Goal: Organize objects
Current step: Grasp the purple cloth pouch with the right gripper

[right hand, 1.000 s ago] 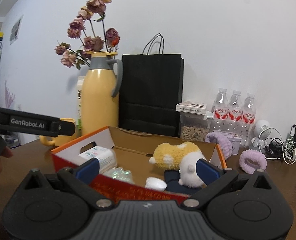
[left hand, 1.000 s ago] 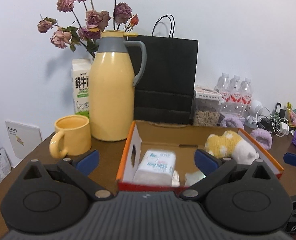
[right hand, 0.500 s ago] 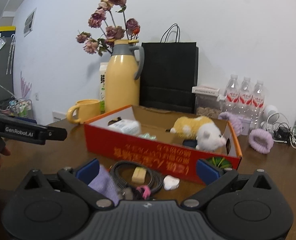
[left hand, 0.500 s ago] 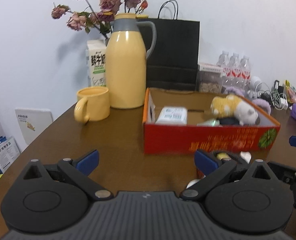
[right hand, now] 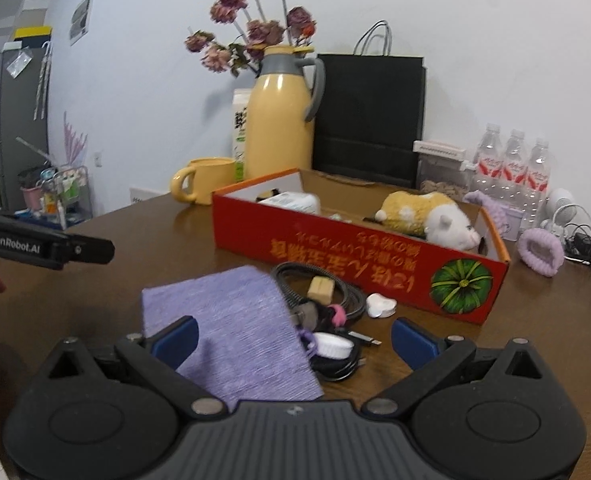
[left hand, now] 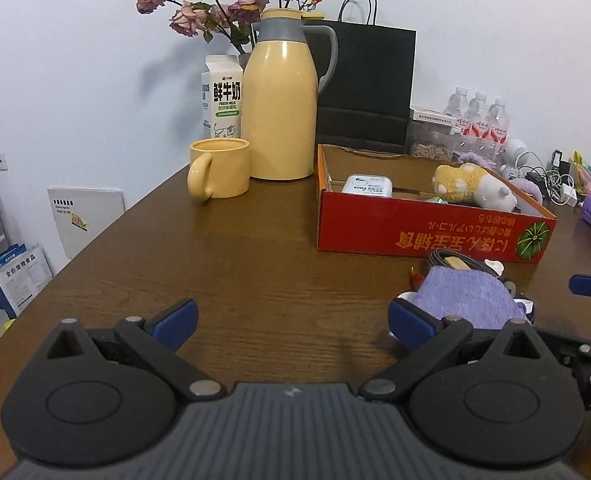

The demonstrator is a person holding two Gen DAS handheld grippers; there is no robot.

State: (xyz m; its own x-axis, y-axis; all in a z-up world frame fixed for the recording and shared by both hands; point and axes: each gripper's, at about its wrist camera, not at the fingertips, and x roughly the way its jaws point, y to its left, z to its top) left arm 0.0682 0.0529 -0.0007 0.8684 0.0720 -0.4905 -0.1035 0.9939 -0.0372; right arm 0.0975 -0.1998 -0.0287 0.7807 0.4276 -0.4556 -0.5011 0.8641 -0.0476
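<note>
Right wrist view puts my right tool (right hand: 293, 330) spread wide and holding nothing, low over the purple cloth (right hand: 231, 328), which lies flat on the bench (right hand: 555, 320) under its left finger and runs away toward the red box (right hand: 359, 256). My left tool (left hand: 291, 318), also spread and empty, sits off to the cloth's left, so I judge the right hand nearer. Beyond the cloth lie a coiled cable (right hand: 335, 294) and small bits, then the box.
</note>
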